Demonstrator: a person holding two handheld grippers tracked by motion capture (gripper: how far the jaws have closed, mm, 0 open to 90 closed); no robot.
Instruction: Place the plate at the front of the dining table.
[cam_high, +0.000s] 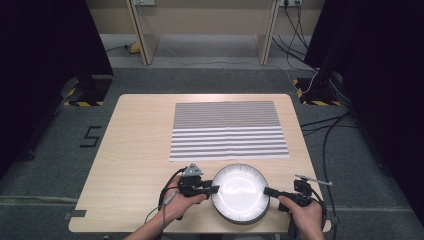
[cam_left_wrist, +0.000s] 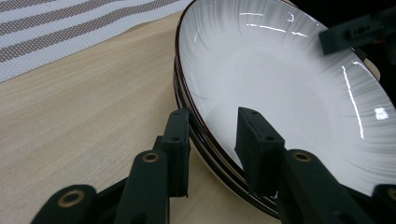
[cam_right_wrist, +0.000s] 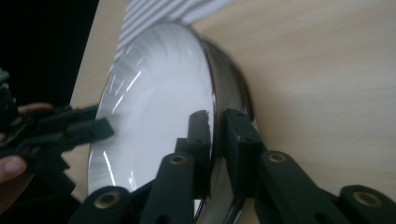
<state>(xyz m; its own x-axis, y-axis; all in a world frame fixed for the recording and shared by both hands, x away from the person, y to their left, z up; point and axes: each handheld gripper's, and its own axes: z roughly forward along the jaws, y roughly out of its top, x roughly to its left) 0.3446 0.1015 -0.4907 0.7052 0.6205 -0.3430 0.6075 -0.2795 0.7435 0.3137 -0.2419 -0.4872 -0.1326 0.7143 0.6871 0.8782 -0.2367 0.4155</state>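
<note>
A: Where's the plate (cam_high: 241, 192)?
B: Low centre of the high view, near the table's (cam_high: 140, 150) front edge, just below the striped mat (cam_high: 227, 130). In the left gripper view its side shows several dark rims, so it may be the top of a stack; can't settle it.

A: And the grippers?
B: One each side, facing each other across it. Left gripper (cam_high: 212, 189) at the plate's left rim, right gripper (cam_high: 267, 191) at its right rim. The plate lies between them, and neither is nearer.

A: Jaw states?
B: Left gripper view: the left gripper (cam_left_wrist: 215, 140) is spread, one jaw outside the rim, one over the white well, with a gap showing. Not pinching yet. Right gripper view: the right gripper (cam_right_wrist: 215, 140) is nearly closed astride the rim (cam_right_wrist: 212, 100), one jaw on each face. Looks like a pinch, though the blur leaves contact uncertain.

A: Room to move?
B: Front edge is close behind the plate, so little slack toward the bottom of the frame. Bare wood lies at the left, mat above. My guess is the way out is up, or toward the mat.
</note>
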